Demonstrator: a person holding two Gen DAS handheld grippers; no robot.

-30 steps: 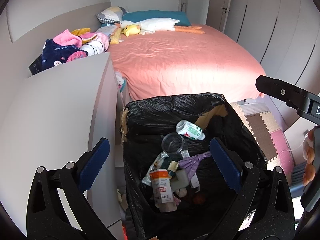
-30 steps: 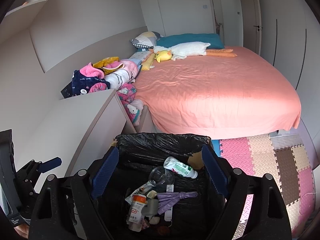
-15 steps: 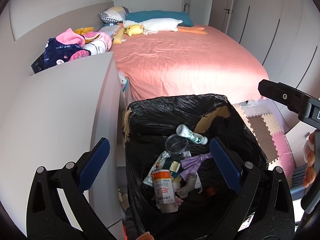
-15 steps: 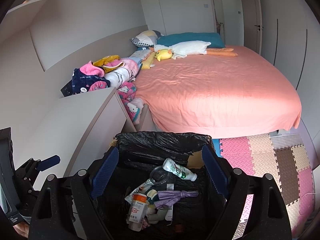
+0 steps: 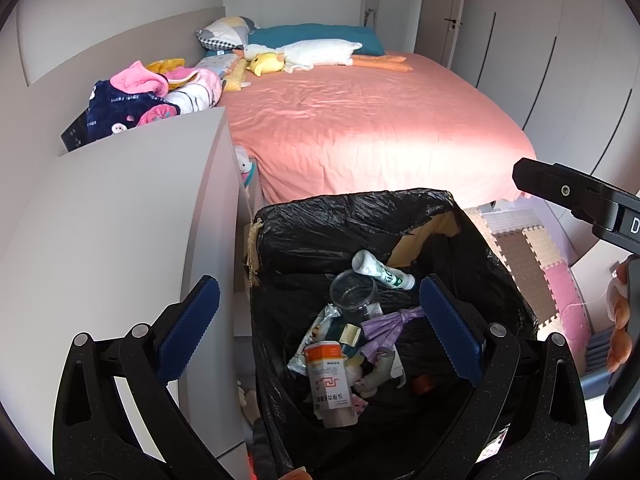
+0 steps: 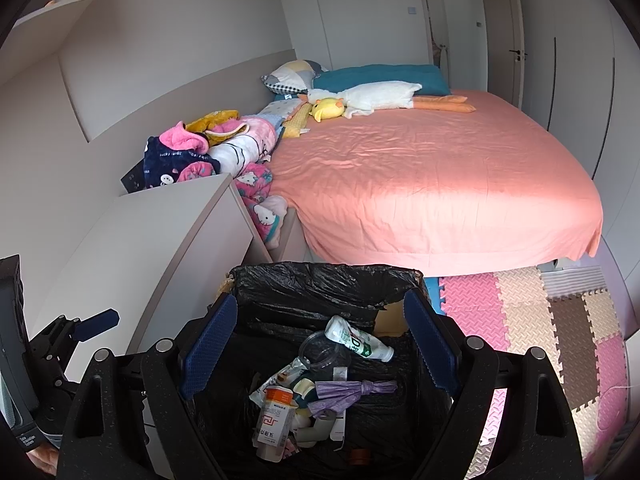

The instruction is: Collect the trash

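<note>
A trash bin lined with a black bag (image 5: 360, 220) (image 6: 320, 284) stands below both grippers. Inside lie a white bottle with an orange cap (image 5: 330, 380) (image 6: 274, 420), a clear cup (image 5: 353, 290) (image 6: 323, 350), a white tube with green print (image 5: 380, 270) (image 6: 356, 338), a purple knotted bag (image 5: 386, 326) (image 6: 348, 392) and wrappers. My left gripper (image 5: 320, 328) is open and empty above the bin. My right gripper (image 6: 320, 344) is open and empty above it too. The right gripper's body shows at the right of the left wrist view (image 5: 580, 204).
A white cabinet (image 5: 112, 232) (image 6: 160, 240) stands left of the bin. A bed with a pink sheet (image 5: 360, 128) (image 6: 432, 180) lies behind, with plush toys and piled clothes (image 5: 152, 96). Foam floor mats (image 6: 540, 320) lie to the right.
Both grippers have drifted slightly back and up from the bin. The white tube has settled lower against the bin's back wall.
</note>
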